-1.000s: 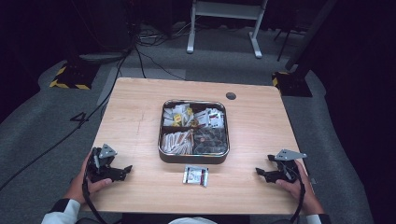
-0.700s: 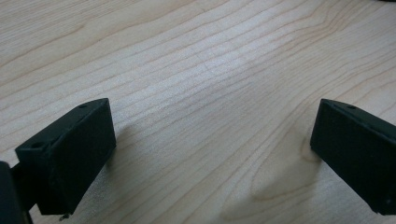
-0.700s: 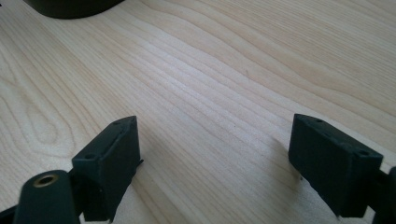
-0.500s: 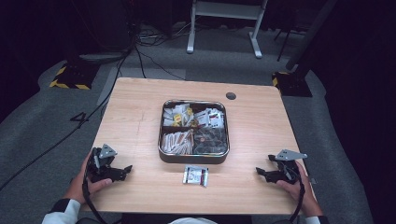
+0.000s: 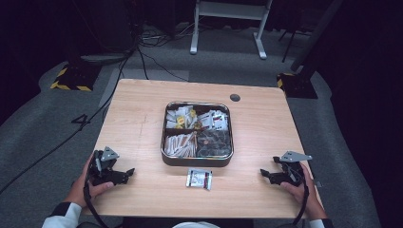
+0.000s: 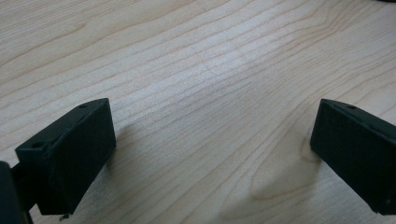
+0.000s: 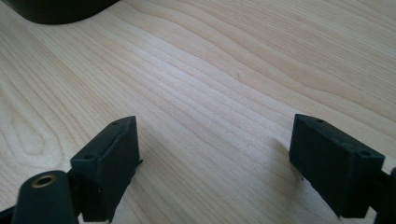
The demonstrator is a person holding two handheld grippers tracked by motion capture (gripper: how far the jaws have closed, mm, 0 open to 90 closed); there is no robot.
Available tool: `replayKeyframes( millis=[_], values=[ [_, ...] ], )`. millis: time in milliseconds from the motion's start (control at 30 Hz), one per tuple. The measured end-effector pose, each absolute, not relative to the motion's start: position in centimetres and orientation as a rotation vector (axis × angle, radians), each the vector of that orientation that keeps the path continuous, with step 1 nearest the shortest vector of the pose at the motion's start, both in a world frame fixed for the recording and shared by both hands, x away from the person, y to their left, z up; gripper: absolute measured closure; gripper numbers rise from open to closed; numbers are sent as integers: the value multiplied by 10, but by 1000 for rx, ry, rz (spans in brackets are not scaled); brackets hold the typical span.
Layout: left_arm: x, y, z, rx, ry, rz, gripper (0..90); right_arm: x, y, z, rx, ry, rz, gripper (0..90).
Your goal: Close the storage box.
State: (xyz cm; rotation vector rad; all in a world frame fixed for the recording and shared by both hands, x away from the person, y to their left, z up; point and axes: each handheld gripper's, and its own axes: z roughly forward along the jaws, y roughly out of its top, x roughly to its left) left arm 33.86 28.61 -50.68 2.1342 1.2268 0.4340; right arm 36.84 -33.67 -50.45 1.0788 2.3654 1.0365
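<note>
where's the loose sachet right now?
In the high view, the small white sachet lies flat on the wooden table, just in front of the square metal tray near the person's edge, between the left gripper and right gripper.

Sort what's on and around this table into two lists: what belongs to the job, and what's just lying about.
Belongs to the job:
left gripper, open
right gripper, open
loose packet
metal tray of sorted packets

Just lying about:
dark round disc
floor cables
white stand

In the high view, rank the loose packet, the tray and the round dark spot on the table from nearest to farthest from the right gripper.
From the right gripper:
1. Packet, loose on the table just in front of the tray.
2. Tray, at the table's middle.
3. Dark spot, near the far edge.
</note>
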Motion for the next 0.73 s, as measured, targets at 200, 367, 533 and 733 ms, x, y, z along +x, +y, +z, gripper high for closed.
replayKeyframes(
  millis=[200, 367, 533, 733],
  values=[
    [339, 286, -507, 2133, 1227, 435, 3, 368, -337, -505, 1080, 2365, 1037, 164],
    [339, 286, -507, 2136, 1225, 434, 3, 368, -337, -505, 1080, 2365, 1037, 164],
    [339, 286, -507, 2136, 1227, 435, 3, 368, -337, -504, 1081, 2365, 1038, 165],
    [339, 286, -507, 2137, 1227, 436, 3, 368, -337, -505, 1084, 2364, 1042, 168]
  ],
)
